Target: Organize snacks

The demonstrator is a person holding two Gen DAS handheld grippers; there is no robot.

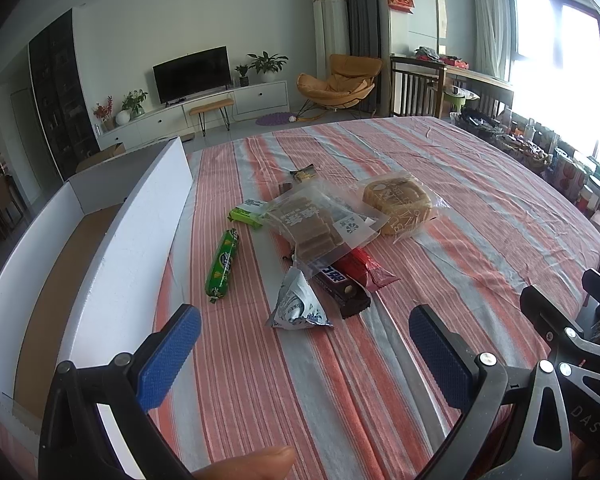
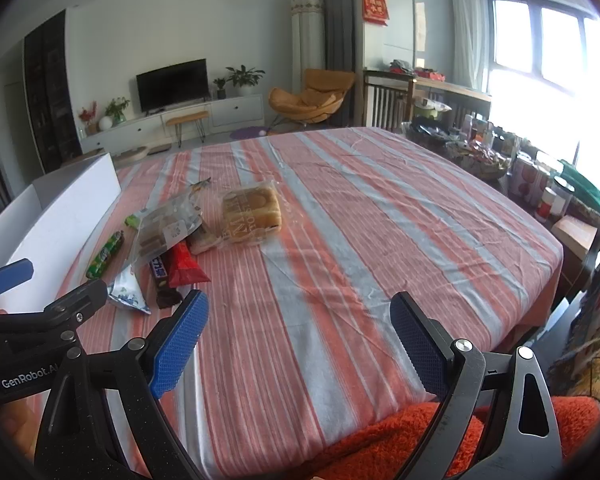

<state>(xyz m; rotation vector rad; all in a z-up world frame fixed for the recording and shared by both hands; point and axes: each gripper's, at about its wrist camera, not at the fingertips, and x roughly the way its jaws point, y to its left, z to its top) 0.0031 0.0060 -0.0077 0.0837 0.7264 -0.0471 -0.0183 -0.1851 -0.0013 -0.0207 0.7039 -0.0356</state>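
The left claw [image 1: 304, 344] is hanging released just above the striped worktop [image 1: 440, 184], its 2 blue pads spread wide and holding nothing; the right claw [image 2: 296, 336] is likewise hovering released and empty, well to the right of the snacks. Just ahead of the left claw, a silver pouch [image 1: 298, 304] is lying nearest, probably the easiest first pick, with a dark chocolate bar [image 1: 342, 286] and a red wrapper [image 1: 366, 268] beside it. Ahead and to the left, a green sausage stick [image 1: 222, 266] is lying alone. Further ahead, a clear bag of brown slices [image 1: 312, 220] is overlapping those bars, hiding their far ends, with a green packet [image 1: 246, 214] poking out beside it. Beyond, a wrapped round cake [image 1: 396, 202] and a small, hard-to-read packet [image 1: 304, 174] are resting. A white box [image 1: 140, 232] is standing open to the left, seemingly waiting as the destination; its near end is being cut off by the frame.
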